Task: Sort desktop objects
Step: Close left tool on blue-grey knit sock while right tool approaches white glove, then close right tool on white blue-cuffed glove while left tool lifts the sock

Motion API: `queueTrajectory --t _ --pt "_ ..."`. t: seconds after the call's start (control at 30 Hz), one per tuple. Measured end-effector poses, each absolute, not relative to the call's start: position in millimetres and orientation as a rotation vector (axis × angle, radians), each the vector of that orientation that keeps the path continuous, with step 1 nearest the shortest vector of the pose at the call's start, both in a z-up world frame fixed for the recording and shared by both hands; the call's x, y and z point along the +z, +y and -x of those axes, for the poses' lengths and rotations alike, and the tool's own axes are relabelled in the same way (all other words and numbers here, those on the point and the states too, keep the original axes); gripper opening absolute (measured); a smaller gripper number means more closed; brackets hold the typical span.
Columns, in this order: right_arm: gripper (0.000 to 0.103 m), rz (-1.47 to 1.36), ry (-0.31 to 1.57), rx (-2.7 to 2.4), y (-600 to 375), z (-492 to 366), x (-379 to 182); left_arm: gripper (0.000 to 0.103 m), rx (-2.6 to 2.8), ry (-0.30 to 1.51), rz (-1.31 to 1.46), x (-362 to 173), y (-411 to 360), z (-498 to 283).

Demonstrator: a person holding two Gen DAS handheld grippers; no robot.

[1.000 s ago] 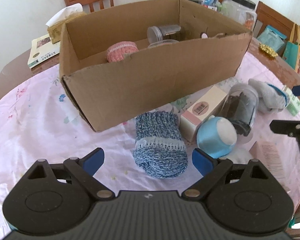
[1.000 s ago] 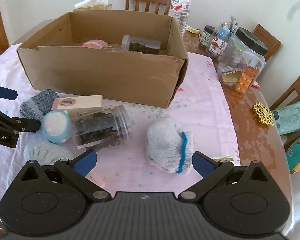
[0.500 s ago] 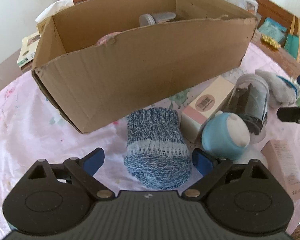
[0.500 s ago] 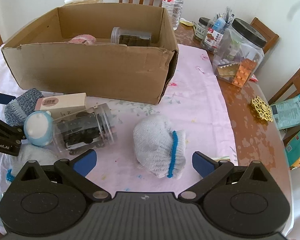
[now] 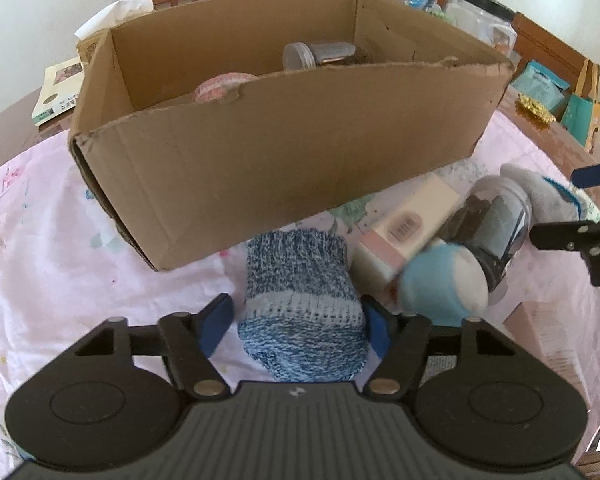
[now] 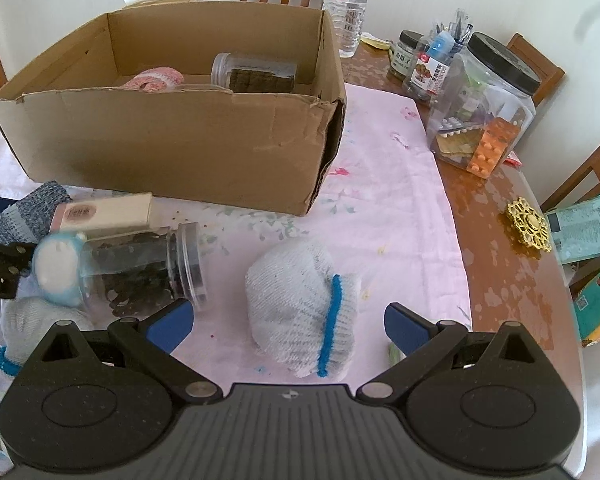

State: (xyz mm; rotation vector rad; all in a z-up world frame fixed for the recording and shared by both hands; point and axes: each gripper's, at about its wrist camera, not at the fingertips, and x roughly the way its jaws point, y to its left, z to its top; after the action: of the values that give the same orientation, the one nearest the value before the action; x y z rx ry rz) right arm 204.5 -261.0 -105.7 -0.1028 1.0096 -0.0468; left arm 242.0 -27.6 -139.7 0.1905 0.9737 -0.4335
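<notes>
Risk, as I judge it: my left claw (image 5: 296, 322), clenching on the blue sock (image 5: 300, 312), may knock the round blue thing (image 5: 440, 284) at three o'clock, while my right claw (image 6: 286, 322) gapes around the white sock (image 6: 304, 304).

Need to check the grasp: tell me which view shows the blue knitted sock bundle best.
Left wrist view: the blue knitted sock bundle sits whole between the left gripper fingers. Right wrist view shows only part of it at the left edge.

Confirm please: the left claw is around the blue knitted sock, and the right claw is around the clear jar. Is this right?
Not quite. In the right wrist view the right claw is open around the white sock, not the clear jar. The left claw is around the blue knitted sock.
</notes>
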Motion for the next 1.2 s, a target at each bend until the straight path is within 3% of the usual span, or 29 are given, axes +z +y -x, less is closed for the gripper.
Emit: queueTrajectory --t 0.2,0.67,1.0,1.2 --pt "0.103 0.074 1.031 -0.03 -268.6 -210.9 -113.3 0.06 -0.426 0.971 -0.153 -136.7 -24.8 -246.4" --pt "0.099 0.08 1.06 -0.004 -276.5 -227.1 -125.8 0.059 -0.42 0.971 -0.161 -137.7 -31.3 -245.2" --pt "0.075 0.084 1.069 0.002 -276.5 -229.6 -127.4 0.057 -0.446 0.97 -0.174 -135.1 -32.3 -246.3" --pt "0.072 0.065 1.069 0.0 -281.2 -227.6 -122.1 0.055 -0.468 0.975 -0.182 -130.2 -30.7 -245.6"
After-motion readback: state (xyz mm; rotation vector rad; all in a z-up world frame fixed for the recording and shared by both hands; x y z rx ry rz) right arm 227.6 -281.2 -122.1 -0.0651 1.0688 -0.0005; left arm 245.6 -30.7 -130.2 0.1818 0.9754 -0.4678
